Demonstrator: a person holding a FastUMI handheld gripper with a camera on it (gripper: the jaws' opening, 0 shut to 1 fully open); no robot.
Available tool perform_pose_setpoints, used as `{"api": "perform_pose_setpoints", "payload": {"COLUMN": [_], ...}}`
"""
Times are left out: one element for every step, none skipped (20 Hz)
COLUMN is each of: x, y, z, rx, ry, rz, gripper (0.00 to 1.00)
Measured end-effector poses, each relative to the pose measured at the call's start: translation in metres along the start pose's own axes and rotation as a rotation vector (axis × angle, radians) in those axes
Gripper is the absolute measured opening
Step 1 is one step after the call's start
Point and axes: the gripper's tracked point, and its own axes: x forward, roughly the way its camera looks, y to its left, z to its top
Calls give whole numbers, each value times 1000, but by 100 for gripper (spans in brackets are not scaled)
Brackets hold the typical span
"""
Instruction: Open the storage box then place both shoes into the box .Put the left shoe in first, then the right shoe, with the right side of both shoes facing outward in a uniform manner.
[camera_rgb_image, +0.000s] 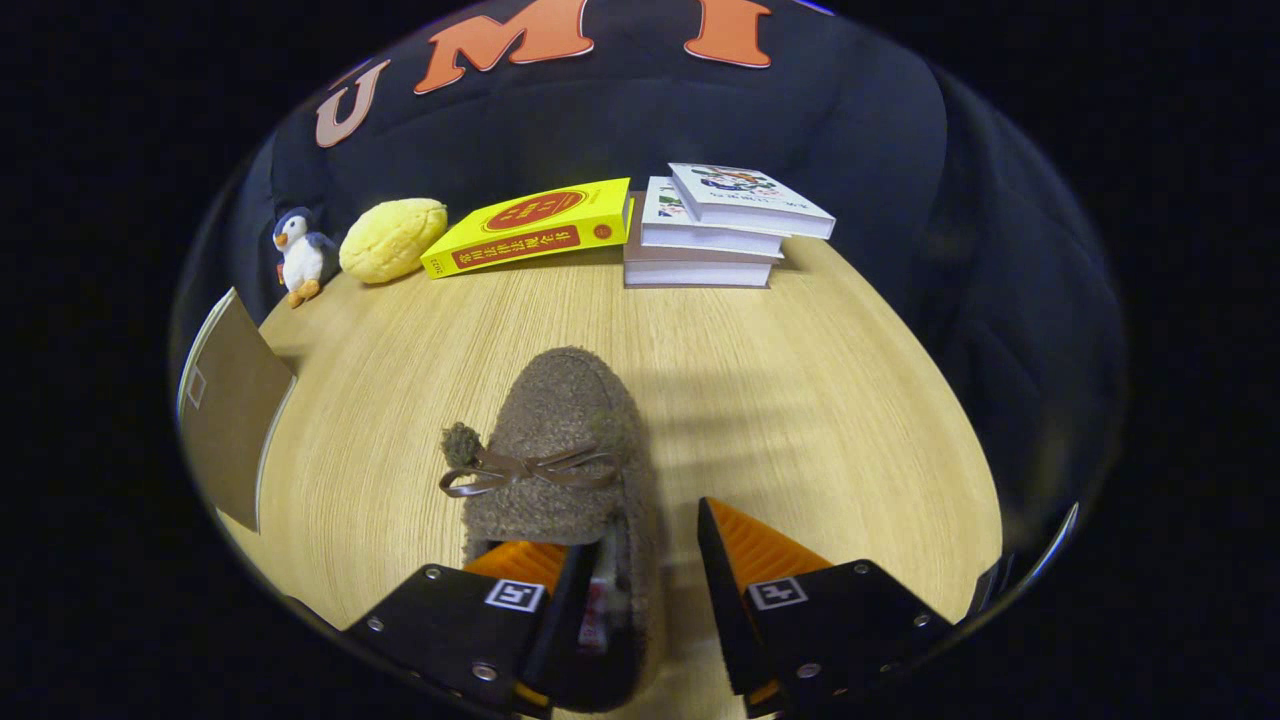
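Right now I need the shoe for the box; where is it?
In the gripper view, the brown fuzzy shoe lies on the wooden table, its heel between the open fingers, toe toward the books.

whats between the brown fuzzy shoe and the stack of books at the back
Bare wooden table in the gripper view. The shoe has its heel wall between the open gripper fingers; the book stack lies beyond.

Shoe (555, 440) sits between the spread jaws; bare bench (800, 400) beyond; books (700, 230), plush toys (390, 240) line far edge; box (230, 400) blocks left.
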Motion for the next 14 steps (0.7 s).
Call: {"api": "perform_pose_setpoints", "payload": {"x": [3, 2, 3, 3, 1, -2, -7, -11, -17, -23, -31, -38, -46, -56], "y": [3, 5, 0, -6, -4, -3, -2, 0, 2, 3, 3, 5, 11, 19], "z": [-1, 0, 2, 3, 1, 0, 0, 1, 4, 8, 13, 16, 21, 26], "rx": [7, 10, 1, 3, 19, 41, 67, 84, 96, 97, 95, 94, 104, 118], "ry": [4, 4, -2, -7, 2, 9, 12, 11, 4, -10, -31, -39, -46, -55], "rz": [7, 5, -21, -56, -58, -57, -53, -50, -49, -59, -73, -83, -88, -87], "gripper": [54, 43, 36, 25, 13, 3, 3, 2, 2, 2, 2, 1, 1, 1]}}
